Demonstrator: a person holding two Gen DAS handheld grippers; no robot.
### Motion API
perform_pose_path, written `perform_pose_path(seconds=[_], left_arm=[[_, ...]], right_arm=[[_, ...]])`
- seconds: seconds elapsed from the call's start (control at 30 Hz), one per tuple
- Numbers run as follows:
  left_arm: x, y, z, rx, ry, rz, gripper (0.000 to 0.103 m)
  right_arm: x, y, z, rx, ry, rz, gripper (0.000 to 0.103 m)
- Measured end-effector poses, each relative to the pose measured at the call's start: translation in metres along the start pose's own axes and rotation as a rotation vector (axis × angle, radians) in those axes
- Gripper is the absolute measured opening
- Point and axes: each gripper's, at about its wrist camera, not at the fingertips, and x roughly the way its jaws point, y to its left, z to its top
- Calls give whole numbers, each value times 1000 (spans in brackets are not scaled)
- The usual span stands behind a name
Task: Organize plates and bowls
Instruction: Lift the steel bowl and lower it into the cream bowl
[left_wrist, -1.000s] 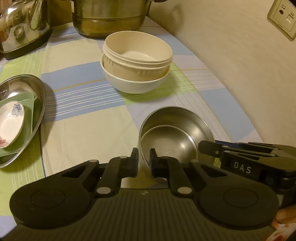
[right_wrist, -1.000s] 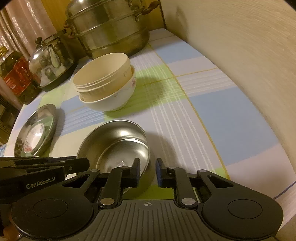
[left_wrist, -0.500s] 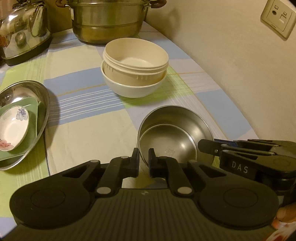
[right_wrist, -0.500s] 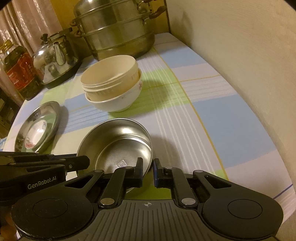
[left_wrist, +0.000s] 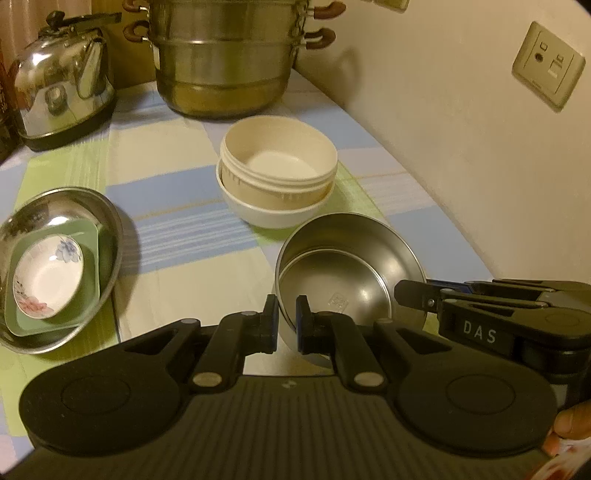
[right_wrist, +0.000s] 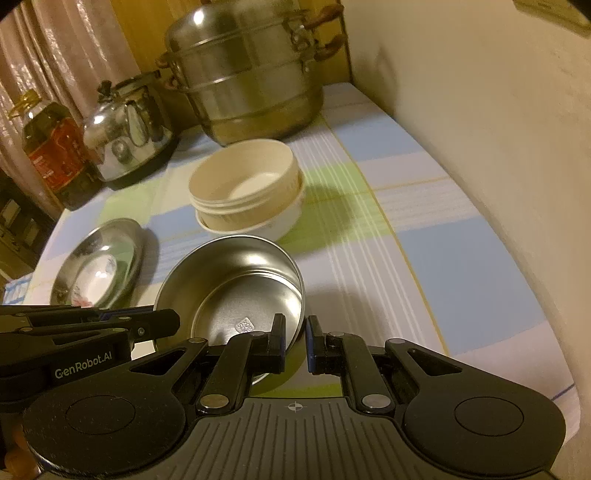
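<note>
Two steel bowls sit nested, the smaller inside the larger. My left gripper is shut on their near left rim, one finger outside and one inside. My right gripper is shut on the opposite rim the same way. Each gripper shows in the other's view: the right gripper and the left gripper. Just beyond, cream bowls are stacked in a white bowl. A steel plate on the left holds a green square plate and a floral dish.
A big steel steamer pot and a kettle stand at the back of the checked tablecloth. An oil bottle is far left. A wall with a socket runs close along the right.
Both grippers have risen together with the steel bowls still pinched between them. More of the pot, kettle and table now shows behind. The other dishes have not moved.
</note>
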Motion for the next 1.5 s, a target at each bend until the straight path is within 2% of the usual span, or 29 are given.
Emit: perform_pose_path(seconds=[0.73, 1.1, 1.3, 1.5], left_arm=[[-25, 4, 49, 4, -117, 12, 8], [-18, 9, 92, 16, -182, 35, 8], [-6, 11, 112, 14, -186, 45, 8], [9, 19, 118, -8, -156, 39, 8]], right_arm=[[-19, 16, 57, -55, -79, 23, 11], [-7, 19, 104, -71, -120, 25, 11], [8, 17, 126, -76, -116, 21, 11], [25, 12, 140, -66, -88, 25, 10]])
